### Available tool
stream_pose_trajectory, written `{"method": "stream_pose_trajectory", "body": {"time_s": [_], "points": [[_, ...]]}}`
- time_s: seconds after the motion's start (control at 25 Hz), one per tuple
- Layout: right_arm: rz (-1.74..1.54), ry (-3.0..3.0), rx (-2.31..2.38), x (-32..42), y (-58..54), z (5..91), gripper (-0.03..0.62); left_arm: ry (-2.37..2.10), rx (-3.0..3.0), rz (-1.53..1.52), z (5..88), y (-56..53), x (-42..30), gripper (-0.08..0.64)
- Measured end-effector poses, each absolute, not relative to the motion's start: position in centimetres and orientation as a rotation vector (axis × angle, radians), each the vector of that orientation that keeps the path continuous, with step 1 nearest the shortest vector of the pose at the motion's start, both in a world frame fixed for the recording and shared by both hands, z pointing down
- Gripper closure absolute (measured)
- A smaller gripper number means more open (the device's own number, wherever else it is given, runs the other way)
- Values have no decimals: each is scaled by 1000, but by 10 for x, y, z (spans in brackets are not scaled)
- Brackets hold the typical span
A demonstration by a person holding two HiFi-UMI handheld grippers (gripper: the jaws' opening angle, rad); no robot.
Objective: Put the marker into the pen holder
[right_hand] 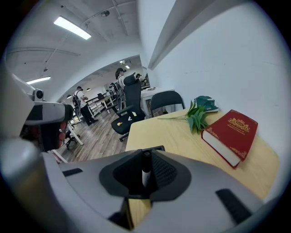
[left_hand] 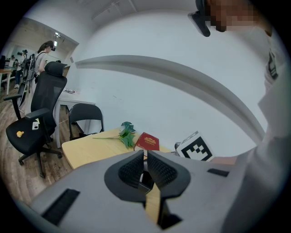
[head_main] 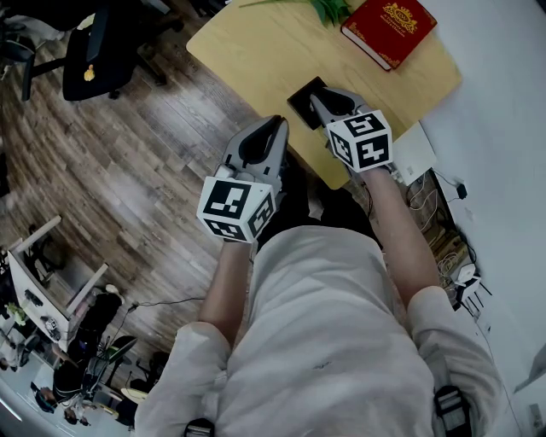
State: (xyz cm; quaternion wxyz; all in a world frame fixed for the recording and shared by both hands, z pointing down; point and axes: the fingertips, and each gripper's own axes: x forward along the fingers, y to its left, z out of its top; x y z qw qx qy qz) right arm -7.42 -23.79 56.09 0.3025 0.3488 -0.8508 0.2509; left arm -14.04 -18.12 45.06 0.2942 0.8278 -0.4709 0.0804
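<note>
A marker with a black cap and white body [right_hand: 145, 172] stands upright between the jaws of my right gripper [right_hand: 145, 155], which is shut on it. In the head view the right gripper [head_main: 318, 101] reaches over the near edge of the wooden table [head_main: 256, 51], its tips right at a black square pen holder [head_main: 304, 94]. The holder's dark rim [right_hand: 153, 149] shows just beyond the jaws. My left gripper [head_main: 277, 125] hangs off the table's near edge, left of the right one, shut and with nothing in it [left_hand: 146, 154].
A red book [head_main: 388, 27] and a green plant sprig [head_main: 328, 8] lie at the table's far end. A white wall runs along the right. A black office chair [head_main: 98, 51] stands on the wood floor to the left, and people stand far off [left_hand: 43, 52].
</note>
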Motion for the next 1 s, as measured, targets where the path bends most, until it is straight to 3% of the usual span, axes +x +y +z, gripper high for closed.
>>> {"method": "stream_pose_trajectory", "body": {"time_s": [1.0], "points": [[537, -2191, 944, -75, -250, 569, 511, -1267, 2192, 216, 451, -179, -147, 534]]}}
